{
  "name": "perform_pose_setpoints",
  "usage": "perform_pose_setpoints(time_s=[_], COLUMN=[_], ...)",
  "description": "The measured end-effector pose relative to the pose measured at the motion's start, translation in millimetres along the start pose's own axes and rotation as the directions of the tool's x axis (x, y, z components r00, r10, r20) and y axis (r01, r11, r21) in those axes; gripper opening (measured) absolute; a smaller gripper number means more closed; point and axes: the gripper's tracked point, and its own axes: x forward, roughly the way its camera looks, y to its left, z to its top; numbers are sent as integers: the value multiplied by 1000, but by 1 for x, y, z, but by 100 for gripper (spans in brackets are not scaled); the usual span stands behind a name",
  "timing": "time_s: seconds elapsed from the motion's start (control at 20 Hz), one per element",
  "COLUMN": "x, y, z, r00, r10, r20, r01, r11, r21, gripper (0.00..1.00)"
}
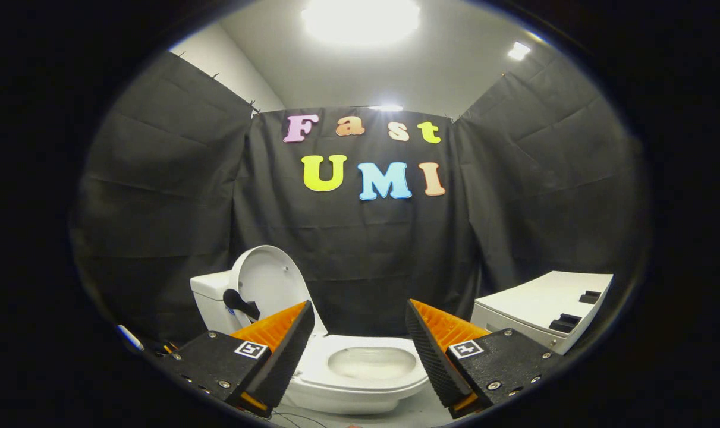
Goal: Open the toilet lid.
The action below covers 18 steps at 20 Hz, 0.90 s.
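A white toilet (360, 386) stands just beyond my fingers, its bowl showing in the gap between them. Its lid (270, 285) is raised upright and leans back against the white tank (211, 300) behind the left finger. The seat ring is down around the bowl. My gripper (358, 348) is open, the two orange and black fingers (276, 351) spread wide with nothing between them, held back from the toilet and touching no part of it.
A white cabinet or appliance top (544, 306) with black recesses stands to the right of the toilet, beyond the right finger. Black cloth walls close the booth behind and on both sides. Small items lie on the floor left of the left finger.
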Motion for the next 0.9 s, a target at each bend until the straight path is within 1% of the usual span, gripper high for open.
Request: perform_pose_setpoints(time_s=[0.25, 0.5, 0.9], x=[-14, -15, -15], y=[-4, -2, -8], z=[-21, -21, -22], r00=[1000, 1000, 999], r10=[-14, -5, -19], r20=[-23, -22, -28], r01=[13, 5, 19], r11=[1000, 1000, 1000], r21=[-5, -21, -19], gripper=[95, 95, 95])
